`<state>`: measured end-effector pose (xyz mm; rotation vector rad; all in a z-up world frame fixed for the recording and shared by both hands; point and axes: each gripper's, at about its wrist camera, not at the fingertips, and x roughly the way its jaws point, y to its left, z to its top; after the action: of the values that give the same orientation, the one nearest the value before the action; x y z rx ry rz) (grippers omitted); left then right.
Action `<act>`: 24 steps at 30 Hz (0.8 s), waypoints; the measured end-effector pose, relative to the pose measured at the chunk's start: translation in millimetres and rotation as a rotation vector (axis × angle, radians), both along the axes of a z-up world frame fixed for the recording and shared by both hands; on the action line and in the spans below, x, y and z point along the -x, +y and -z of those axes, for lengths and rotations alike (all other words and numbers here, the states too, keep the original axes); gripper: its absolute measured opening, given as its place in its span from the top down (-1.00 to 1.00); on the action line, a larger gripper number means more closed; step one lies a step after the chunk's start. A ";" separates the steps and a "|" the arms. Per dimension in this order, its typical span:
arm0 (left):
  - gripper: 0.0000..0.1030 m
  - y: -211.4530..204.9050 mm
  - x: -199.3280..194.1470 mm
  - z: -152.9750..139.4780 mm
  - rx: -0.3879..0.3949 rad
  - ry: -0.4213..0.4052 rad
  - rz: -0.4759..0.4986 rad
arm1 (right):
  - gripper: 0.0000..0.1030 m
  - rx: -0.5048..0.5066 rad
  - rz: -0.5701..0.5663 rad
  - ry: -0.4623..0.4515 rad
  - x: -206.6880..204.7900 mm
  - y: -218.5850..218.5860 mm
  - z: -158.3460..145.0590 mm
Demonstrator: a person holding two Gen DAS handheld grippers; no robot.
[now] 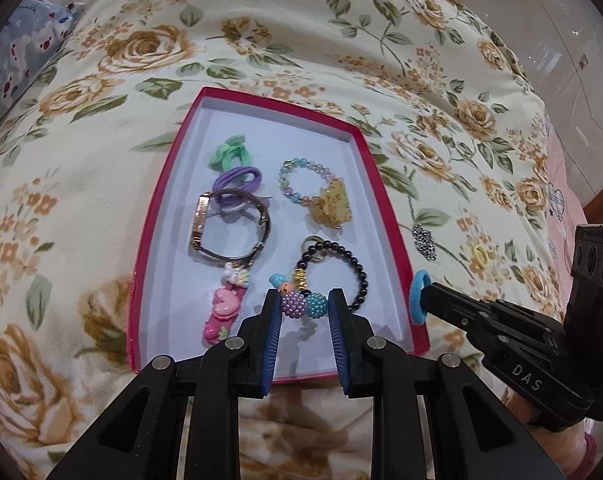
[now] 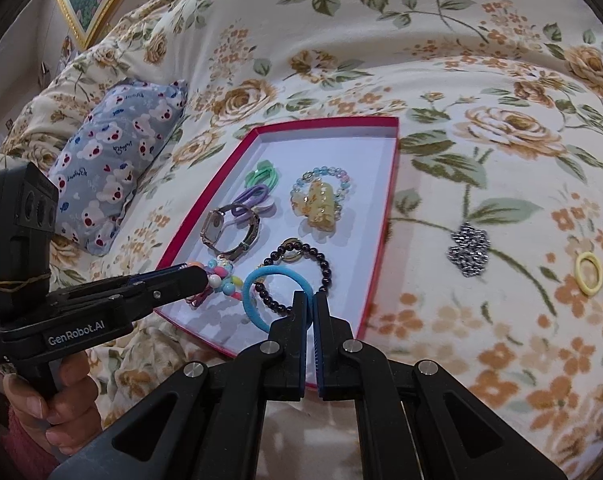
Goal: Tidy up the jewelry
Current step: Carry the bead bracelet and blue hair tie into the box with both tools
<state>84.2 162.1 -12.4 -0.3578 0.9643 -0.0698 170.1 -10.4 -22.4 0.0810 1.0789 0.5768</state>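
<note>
So the red tray (image 1: 385, 184) sits on the floral bedspread (image 1: 101, 184), and most of the jewelry is already in it. The right gripper (image 2: 312, 300) has its fingers pinched together on a blue hair tie (image 2: 261, 280), holding it up just over the near right part of the tray, right above the black bead bracelet (image 2: 325, 266). From the left wrist view the same tie (image 1: 418, 298) hangs right at the tray's right wall.

The left gripper (image 1: 305, 300) is spread apart, with its tips sitting either side of a chunky bead charm (image 1: 301, 306) (purple and teal balls) at the near end of the tray. The pads look close to the beads, but I honestly can't tell if they're touching.

Other stuff in the tray: a watch (image 1: 229, 228), purple hair ties (image 1: 239, 184), a green hair tie (image 1: 229, 152), a pastel bead bracelet (image 1: 301, 180) with a yellow claw clip (image 1: 327, 206) lying on it, and a pink heart clip (image 1: 221, 312).

Still out on the bedspread, right of the tray: a silver sparkly piece (image 2: 467, 250) and a little yellow ring tie (image 2: 588, 273), both well apart from either gripper. A bear-print pillow (image 2: 117, 160) lies off to the left.
</note>
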 end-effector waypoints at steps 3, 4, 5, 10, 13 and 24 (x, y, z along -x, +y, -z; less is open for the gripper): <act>0.57 4.0 -0.9 3.3 0.004 0.009 -0.009 | 0.95 0.022 -0.021 0.014 -3.4 9.5 7.0; 0.57 5.1 -0.5 4.5 0.004 0.011 -0.013 | 0.95 0.034 -0.029 0.019 -5.2 13.3 10.3; 0.57 6.2 -0.8 5.8 0.004 0.013 -0.016 | 0.95 0.039 -0.033 0.023 -5.6 15.2 12.5; 0.56 13.2 -2.8 13.1 -0.001 0.029 -0.039 | 0.95 0.084 -0.056 0.036 -12.0 24.6 23.6; 0.56 15.3 -3.4 16.6 -0.019 0.034 -0.052 | 0.95 0.108 -0.063 0.041 -14.4 27.8 28.9; 0.56 18.3 -6.0 25.3 -0.028 0.051 -0.063 | 0.93 0.153 -0.081 0.033 -17.4 37.3 33.0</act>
<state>90.2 180.4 -37.7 -0.3654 1.0027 0.0102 187.5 26.9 -55.3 -0.0876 1.1594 0.5653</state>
